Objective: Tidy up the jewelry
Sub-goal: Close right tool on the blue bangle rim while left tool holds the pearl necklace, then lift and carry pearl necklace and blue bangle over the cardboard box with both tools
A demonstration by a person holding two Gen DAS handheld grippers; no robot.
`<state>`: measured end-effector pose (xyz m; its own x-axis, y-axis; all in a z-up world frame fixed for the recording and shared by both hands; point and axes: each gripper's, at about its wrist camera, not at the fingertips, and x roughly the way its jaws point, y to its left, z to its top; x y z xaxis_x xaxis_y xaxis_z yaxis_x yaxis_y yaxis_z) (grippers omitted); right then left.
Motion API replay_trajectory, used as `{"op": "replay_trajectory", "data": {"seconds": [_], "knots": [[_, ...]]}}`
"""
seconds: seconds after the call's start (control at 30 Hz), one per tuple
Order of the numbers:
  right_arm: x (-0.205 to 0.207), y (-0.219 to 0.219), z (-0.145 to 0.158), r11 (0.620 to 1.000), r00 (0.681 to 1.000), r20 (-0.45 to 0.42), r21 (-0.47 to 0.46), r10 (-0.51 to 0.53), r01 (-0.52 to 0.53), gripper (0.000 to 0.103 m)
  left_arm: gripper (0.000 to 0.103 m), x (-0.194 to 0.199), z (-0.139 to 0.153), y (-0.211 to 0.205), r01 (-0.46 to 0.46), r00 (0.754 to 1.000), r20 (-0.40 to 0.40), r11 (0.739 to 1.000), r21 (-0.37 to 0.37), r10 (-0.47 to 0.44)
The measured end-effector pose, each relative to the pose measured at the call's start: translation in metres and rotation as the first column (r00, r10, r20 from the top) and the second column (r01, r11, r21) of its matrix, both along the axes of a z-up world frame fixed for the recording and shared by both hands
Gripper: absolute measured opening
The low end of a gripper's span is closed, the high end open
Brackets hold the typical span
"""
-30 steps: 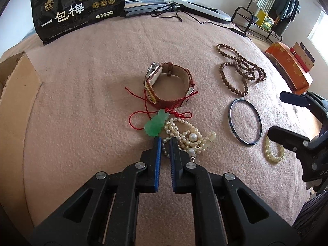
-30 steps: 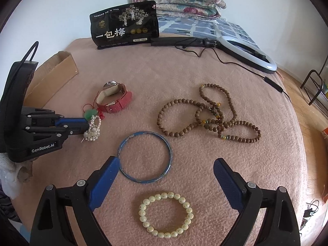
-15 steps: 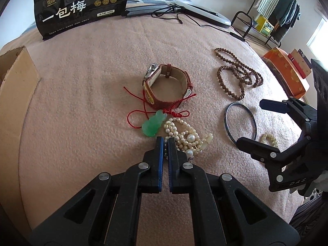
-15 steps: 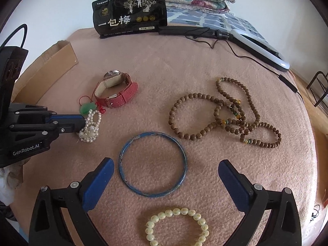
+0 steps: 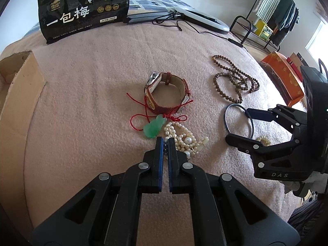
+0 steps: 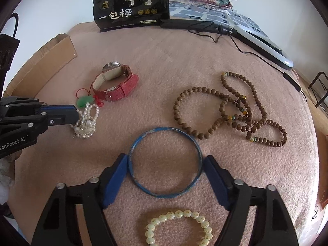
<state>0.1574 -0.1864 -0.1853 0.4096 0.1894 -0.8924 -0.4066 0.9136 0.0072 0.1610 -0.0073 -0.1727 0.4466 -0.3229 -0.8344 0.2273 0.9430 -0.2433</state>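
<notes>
On the pink blanket lies a blue bangle (image 6: 164, 130) between the jaws of my right gripper (image 6: 165, 157). Those jaws are closing, and the blue pads touch the bangle's rim on both sides. A pile of pearl necklace (image 5: 184, 137) lies beside a green jade pendant (image 5: 154, 126) on a red cord. My left gripper (image 5: 165, 141) is shut on a strand at the near edge of the pearls (image 6: 87, 123). The left wrist view shows the right gripper (image 5: 238, 125) straddling the bangle (image 5: 226, 121). A red-strapped watch (image 5: 166, 94) stands just beyond the pendant.
Brown wooden bead strands (image 6: 229, 110) lie right of the bangle, and a cream bead bracelet (image 6: 178, 215) sits under the right gripper. A cardboard box (image 5: 18, 94) stands at the left edge. A black bag (image 5: 82, 10) and a ring light (image 5: 201, 18) lie at the far side.
My right gripper came down and forward from over the cream bracelet to the bangle, and its jaws narrowed onto it. The left jaws closed the small gap at the pearls.
</notes>
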Motion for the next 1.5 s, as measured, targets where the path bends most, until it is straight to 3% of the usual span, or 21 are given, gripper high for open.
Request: {"op": "replay_trajectory", "data": {"seconds": [0.3, 0.77, 1.5], "knots": [[-0.008, -0.003, 0.016, 1.0, 1.0, 0.021, 0.019, 0.0, -0.001, 0.074, 0.001, -0.009, 0.034, 0.01, -0.029, 0.998, 0.056, 0.998, -0.053, 0.032], [-0.025, -0.004, 0.07, 0.999, 0.994, 0.104, 0.053, -0.011, 0.005, 0.074, 0.001, -0.028, 0.1, 0.023, -0.058, 0.984, 0.161, 0.987, -0.15, 0.083], [-0.03, 0.008, 0.126, 0.994, 0.982, 0.186, 0.107, -0.024, 0.004, 0.074, 0.001, -0.049, 0.193, 0.072, -0.119, 0.938, 0.302, 0.977, -0.176, 0.169]]}}
